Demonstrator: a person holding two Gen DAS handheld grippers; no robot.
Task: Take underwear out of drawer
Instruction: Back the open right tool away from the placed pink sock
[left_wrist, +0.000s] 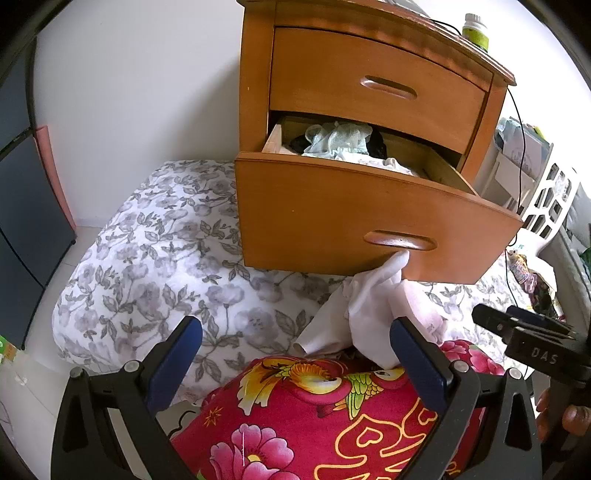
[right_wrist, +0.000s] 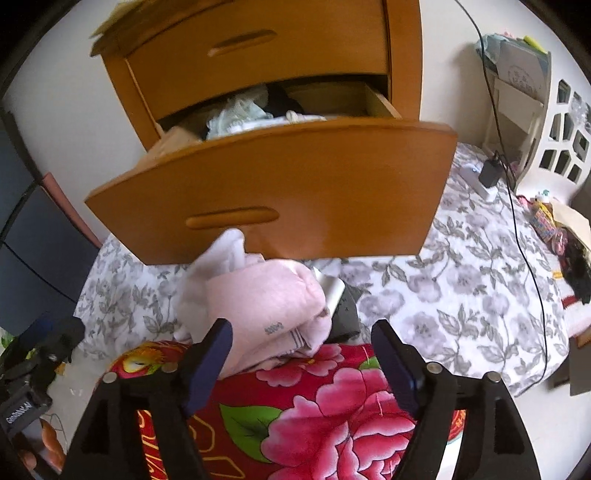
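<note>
The lower drawer (right_wrist: 273, 184) of the wooden nightstand (left_wrist: 258, 74) stands pulled out, pale green and dark underwear (left_wrist: 338, 142) still heaped inside. Below its front, at 12 o'clock from the right gripper (right_wrist: 301, 341), lies a pile of pink and white underwear (right_wrist: 266, 299) on the bed — partly on a red floral cloth (right_wrist: 332, 398). Both grippers' fingers are spread apart and empty; the left gripper (left_wrist: 295, 345) has the white garment at 1 o'clock.
</note>
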